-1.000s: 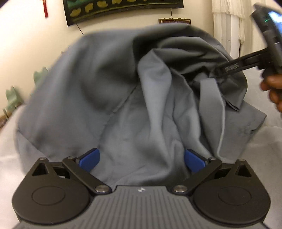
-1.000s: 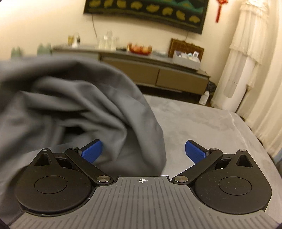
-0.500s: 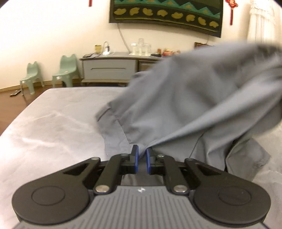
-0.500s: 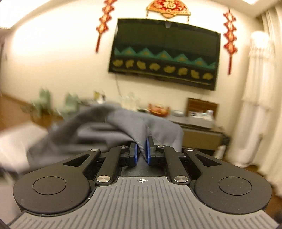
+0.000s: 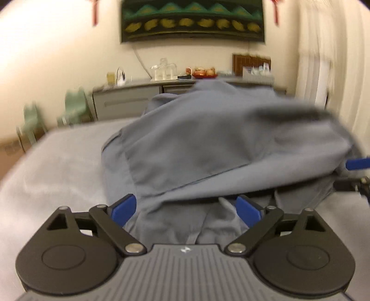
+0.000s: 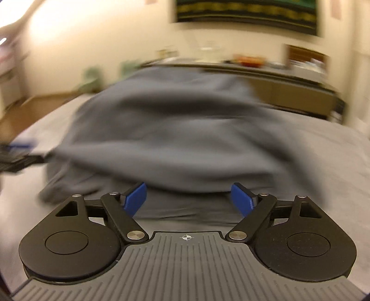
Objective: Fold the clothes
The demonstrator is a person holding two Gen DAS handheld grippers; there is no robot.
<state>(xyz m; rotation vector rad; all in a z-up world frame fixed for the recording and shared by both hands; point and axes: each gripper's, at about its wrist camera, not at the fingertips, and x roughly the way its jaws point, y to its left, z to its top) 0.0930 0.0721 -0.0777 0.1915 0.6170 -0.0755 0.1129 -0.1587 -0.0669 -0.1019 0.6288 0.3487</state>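
Grey garment point(image 5: 208, 148), soft woven cloth, heaped in a rumpled mound on pale grey bed surface point(image 5: 57, 176); seam and hem edges visible along near side, folds blurred. Left gripper point(image 5: 186, 209): jaws spread wide, blue pads point(image 5: 123, 208) either side of near cloth edge, fabric lying betw. them, not pinched. Right gripper point(image 6: 187, 200): jaws likewise wide apart, blue pads point(image 6: 135, 198) just short of garment's near edge, nothing held. Same garment in right wrist view point(image 6: 180, 139), bulging upward at centre, strongly motion-blurred. Opp. gripper's blue tip seen at far right of left wrist view, touching or v. near cloth; cannot tell which. Background: dark wall hanging point(image 5: 192, 20), low grey sideboard point(image 5: 129, 101) w/ glassware, two green chairs point(image 5: 76, 106) at left, pale curtain point(image 5: 323, 64) at right.
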